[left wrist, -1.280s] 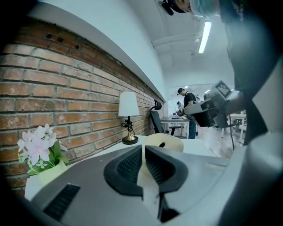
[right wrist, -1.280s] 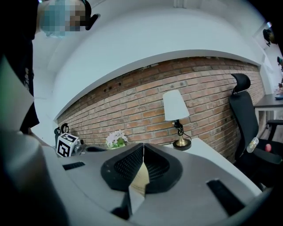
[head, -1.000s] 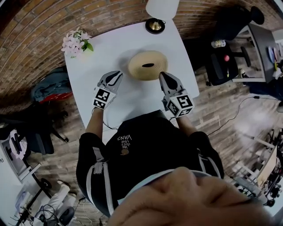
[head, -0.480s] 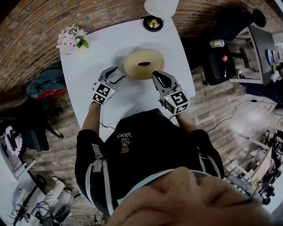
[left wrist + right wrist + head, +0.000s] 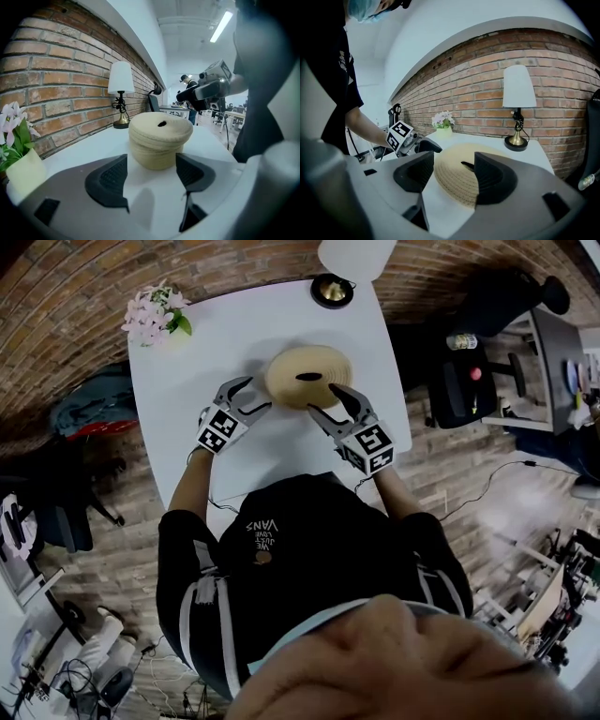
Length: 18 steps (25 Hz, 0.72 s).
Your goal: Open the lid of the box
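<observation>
We see flowers (image 5: 155, 317) at the table's (image 5: 187, 371) far left corner. The left gripper (image 5: 258, 393) jaws are opening, just short of the woven box (image 5: 307, 376), which sits mid-table with its lid (image 5: 309, 367) on. The right gripper (image 5: 323, 397) jaws are opening at its near edge. A lamp (image 5: 331, 290) stands at the far edge.

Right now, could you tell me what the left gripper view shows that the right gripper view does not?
Only the left gripper view: the box's side wall under its lid, and the right gripper. Only the right gripper view: the left gripper and the person's forearm. Both: the woven box, lamp, flowers, brick wall, and each gripper's own opening jaws framing the box, not gripping it.
</observation>
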Available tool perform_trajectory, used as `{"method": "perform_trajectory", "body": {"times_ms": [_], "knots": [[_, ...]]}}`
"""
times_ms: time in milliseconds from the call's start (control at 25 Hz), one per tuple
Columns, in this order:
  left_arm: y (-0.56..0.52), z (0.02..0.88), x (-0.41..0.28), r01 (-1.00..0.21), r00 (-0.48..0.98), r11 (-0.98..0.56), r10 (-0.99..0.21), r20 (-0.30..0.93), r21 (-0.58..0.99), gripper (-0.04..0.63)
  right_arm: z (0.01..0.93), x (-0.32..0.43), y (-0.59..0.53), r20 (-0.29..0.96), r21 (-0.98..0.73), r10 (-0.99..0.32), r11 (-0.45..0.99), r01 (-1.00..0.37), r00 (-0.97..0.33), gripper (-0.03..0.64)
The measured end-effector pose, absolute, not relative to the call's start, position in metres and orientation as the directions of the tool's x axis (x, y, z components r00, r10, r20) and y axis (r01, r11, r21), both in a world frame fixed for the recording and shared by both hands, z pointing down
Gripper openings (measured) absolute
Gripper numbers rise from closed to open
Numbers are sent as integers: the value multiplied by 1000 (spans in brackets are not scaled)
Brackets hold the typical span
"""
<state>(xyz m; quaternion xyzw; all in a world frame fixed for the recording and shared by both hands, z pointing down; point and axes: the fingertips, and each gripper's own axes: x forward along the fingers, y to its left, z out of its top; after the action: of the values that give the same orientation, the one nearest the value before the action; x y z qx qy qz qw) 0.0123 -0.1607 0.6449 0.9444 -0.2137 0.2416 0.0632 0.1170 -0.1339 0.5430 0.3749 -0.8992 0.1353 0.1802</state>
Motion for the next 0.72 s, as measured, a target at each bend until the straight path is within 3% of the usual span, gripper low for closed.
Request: {"method": "perform_trajectory", "body": {"times_ms": [240, 440, 720], "knots": [[-163, 651, 17, -418, 798, -908, -353, 489, 27, 327, 554, 106, -141, 479, -40, -572, 743, -668, -666, 273], [-163, 655, 23, -392, 798, -919, -327, 506, 25, 327, 574, 94, -137, 599, 52, -452, 846, -531, -662, 327], [-165, 660, 30, -359, 803, -933, -298, 516, 19, 339, 595, 84, -136, 690, 94, -365, 901, -423, -625, 336]]}}
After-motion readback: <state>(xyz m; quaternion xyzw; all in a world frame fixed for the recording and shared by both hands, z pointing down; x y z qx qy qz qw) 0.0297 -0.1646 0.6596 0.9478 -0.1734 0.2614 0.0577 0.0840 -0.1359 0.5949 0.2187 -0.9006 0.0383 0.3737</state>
